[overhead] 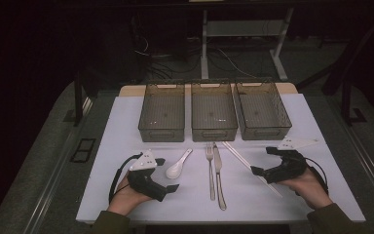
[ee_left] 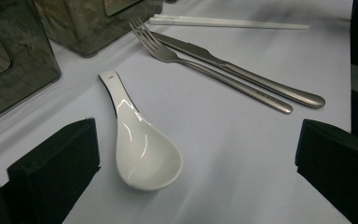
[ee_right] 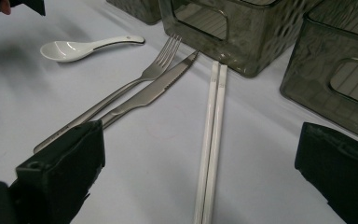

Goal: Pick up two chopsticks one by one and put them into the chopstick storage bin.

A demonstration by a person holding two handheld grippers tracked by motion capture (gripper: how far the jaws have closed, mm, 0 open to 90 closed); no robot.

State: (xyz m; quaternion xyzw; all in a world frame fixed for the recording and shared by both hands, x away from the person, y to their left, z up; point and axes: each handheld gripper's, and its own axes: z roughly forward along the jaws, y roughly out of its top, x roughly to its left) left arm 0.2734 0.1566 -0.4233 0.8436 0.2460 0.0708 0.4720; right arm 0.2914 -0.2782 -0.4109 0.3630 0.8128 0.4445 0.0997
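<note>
Dim floor and cables surround a table covered by a white mat [overhead: 126,126], the largest pale surface in the high view. Along the mat's far edge stand three smoky translucent bins side by side: the left bin [overhead: 161,113], the middle bin [overhead: 214,112] and the right bin [overhead: 263,111], all with latticed walls and cut-out handles facing the person.

Nearer the person, each hand holds a black gripper resting low over the mat. The left gripper [overhead: 168,174] sits at the left, its jaws spread wide apart with nothing between them; in the left gripper view the white ceramic spoon [ee_left: 142,147] lies on the mat just ahead of the gap between those jaws, nearer the left one, bowl toward the camera and handle pointing away toward the bins. The right gripper [overhead: 265,161] rests at the right, jaws likewise standing wide and holding nothing; in the right gripper view the pair of white chopsticks [ee_right: 210,140] runs up between its jaws toward the middle bin.

Between the two grippers lie a steel knife [overhead: 218,176] and a steel fork [overhead: 210,170], side by side and nearly touching, tips toward the bins. The spoon lies left of the fork, well apart from it, and the chopsticks lie slanted to the right of the knife.
</note>
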